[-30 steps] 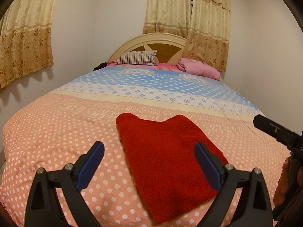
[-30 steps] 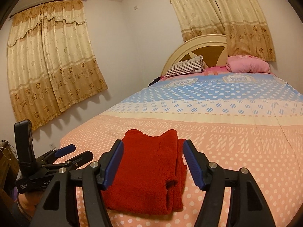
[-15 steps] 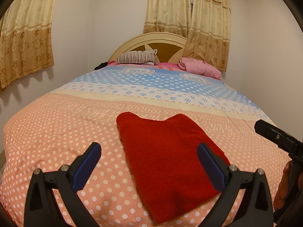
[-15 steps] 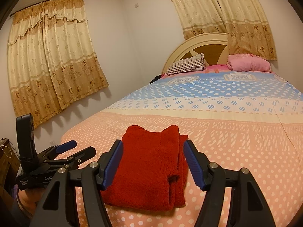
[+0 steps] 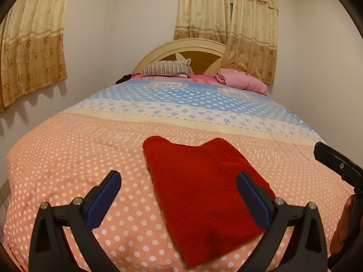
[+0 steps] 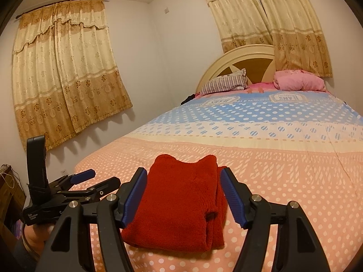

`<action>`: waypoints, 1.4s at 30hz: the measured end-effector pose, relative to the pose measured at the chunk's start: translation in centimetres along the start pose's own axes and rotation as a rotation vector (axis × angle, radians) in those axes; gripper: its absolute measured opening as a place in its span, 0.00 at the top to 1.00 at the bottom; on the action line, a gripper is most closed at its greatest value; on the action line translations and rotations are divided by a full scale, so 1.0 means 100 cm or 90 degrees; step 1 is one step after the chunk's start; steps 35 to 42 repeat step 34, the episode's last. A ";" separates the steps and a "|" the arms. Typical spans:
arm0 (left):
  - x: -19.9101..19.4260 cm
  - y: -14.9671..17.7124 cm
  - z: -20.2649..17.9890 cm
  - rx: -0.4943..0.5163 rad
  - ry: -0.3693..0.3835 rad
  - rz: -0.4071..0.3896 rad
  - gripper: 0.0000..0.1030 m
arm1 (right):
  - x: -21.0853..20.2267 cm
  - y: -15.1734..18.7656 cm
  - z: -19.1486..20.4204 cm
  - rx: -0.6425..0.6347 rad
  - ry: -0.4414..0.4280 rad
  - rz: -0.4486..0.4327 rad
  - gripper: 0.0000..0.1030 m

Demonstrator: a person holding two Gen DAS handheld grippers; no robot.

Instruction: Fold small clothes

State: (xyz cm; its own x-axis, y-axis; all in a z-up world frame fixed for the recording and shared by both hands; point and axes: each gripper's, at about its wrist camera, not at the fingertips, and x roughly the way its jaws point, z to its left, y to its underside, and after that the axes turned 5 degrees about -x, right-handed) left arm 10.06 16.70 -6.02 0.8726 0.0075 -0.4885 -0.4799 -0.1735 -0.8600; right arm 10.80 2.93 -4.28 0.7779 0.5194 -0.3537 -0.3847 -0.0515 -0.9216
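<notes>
A red fleece garment [image 5: 202, 188] lies folded into a neat rectangle on the dotted peach bedspread [image 5: 68, 158]; it also shows in the right wrist view [image 6: 181, 201], with stacked folded edges on its right side. My left gripper [image 5: 179, 197] is open and empty, held above the near part of the garment. My right gripper [image 6: 181, 195] is open and empty, held just before the garment's near edge. The left gripper [image 6: 90, 181] shows at the left of the right wrist view. The right gripper's body shows at the right edge of the left wrist view.
The bed runs back to a headboard [image 5: 188, 49] with a striped pillow [image 5: 168, 68] and a pink pillow [image 5: 242, 81]. Curtains [image 6: 63, 72] hang on the left wall. Wooden furniture [image 6: 9, 195] stands at the bed's left.
Both grippers have drawn back slightly from the garment, and the left jaws stand a little wider. The garment has not moved.
</notes>
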 end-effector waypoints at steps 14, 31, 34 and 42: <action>-0.013 -0.013 0.012 -0.022 -0.017 -0.032 0.00 | -0.020 -0.010 0.018 -0.029 -0.008 -0.034 0.34; -0.011 -0.012 0.016 -0.015 -0.044 -0.045 0.00 | -0.024 -0.010 0.027 -0.042 -0.010 -0.037 0.33; -0.011 -0.010 0.014 -0.004 -0.045 -0.047 0.00 | -0.023 -0.009 0.026 -0.042 -0.010 -0.033 0.33; -0.011 -0.010 0.014 -0.004 -0.045 -0.047 0.00 | -0.023 -0.009 0.026 -0.042 -0.010 -0.033 0.33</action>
